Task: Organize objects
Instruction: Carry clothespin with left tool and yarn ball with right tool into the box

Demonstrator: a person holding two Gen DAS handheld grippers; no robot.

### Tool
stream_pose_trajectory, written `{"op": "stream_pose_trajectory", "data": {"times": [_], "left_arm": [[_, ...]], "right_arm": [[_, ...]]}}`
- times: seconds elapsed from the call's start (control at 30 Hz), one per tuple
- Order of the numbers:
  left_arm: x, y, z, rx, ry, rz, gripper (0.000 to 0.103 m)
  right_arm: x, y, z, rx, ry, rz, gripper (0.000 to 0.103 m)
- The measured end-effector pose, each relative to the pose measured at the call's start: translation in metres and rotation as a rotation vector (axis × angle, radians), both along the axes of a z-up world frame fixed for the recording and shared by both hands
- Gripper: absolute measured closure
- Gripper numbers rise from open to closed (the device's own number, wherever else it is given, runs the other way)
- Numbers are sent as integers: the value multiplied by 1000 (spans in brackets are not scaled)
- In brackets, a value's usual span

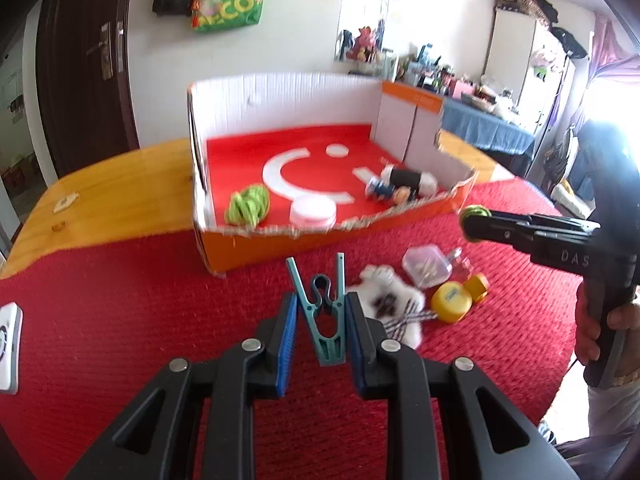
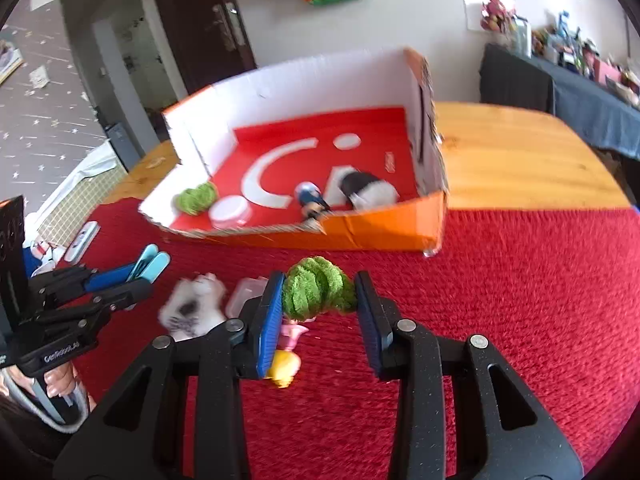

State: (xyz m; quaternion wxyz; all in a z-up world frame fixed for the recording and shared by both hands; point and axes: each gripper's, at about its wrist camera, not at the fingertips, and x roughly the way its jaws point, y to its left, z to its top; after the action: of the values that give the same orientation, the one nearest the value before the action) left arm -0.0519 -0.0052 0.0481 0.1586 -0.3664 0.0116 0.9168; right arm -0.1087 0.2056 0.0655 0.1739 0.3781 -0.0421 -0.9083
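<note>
My left gripper (image 1: pixel 322 316) is shut on a teal clothespin (image 1: pixel 323 312) and holds it above the red cloth, short of the orange cardboard box (image 1: pixel 320 236). My right gripper (image 2: pixel 318 300) is shut on a green fuzzy scrunchie (image 2: pixel 318 290), near the box's front wall (image 2: pixel 372 228). In the box lie another green scrunchie (image 1: pixel 248 204), a pink round case (image 1: pixel 313 210), a small figure (image 1: pixel 384 190) and a black-and-white roll (image 1: pixel 408 178). Each gripper shows in the other's view: the right (image 1: pixel 474 216), the left (image 2: pixel 148 266).
On the red cloth (image 1: pixel 120 320) lie a white plush toy (image 1: pixel 390 304), a clear plastic case (image 1: pixel 426 266), a yellow round tin (image 1: pixel 452 302) and a small orange-capped bottle (image 1: pixel 476 286). A white device (image 1: pixel 8 344) sits at the left. Wooden tabletop (image 2: pixel 512 152) flanks the box.
</note>
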Motion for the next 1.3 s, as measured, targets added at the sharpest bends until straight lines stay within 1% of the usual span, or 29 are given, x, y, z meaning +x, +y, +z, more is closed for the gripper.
{"op": "stream_pose_trajectory", "data": {"times": [0.13,0.23,0.53,0.7,0.93,1.03,1.23,1.3], "left_arm": [[4,-1,13,19,31,-10,79],[6,-1,19,23,44,-13,79],[7,-3,26,37,50,-17,79],[-1,-1,34,46,53,-27,79],[-28,5,46,53,46,-55,79],[-45,6,48,66,20,-74,79],[-85,11,46,63,-35,-113,79],[-101,14,43,55,-65,-125,79]], "right_arm": [[9,-7,17,4,47,24,70],[12,-12,22,5,63,44,70],[13,-18,26,2,65,69,69],[7,-24,33,13,74,93,70],[-17,-42,38,53,64,144,70],[-30,-49,37,74,50,170,69],[-59,-66,26,144,-2,229,69],[-66,-69,20,157,-26,243,69]]}}
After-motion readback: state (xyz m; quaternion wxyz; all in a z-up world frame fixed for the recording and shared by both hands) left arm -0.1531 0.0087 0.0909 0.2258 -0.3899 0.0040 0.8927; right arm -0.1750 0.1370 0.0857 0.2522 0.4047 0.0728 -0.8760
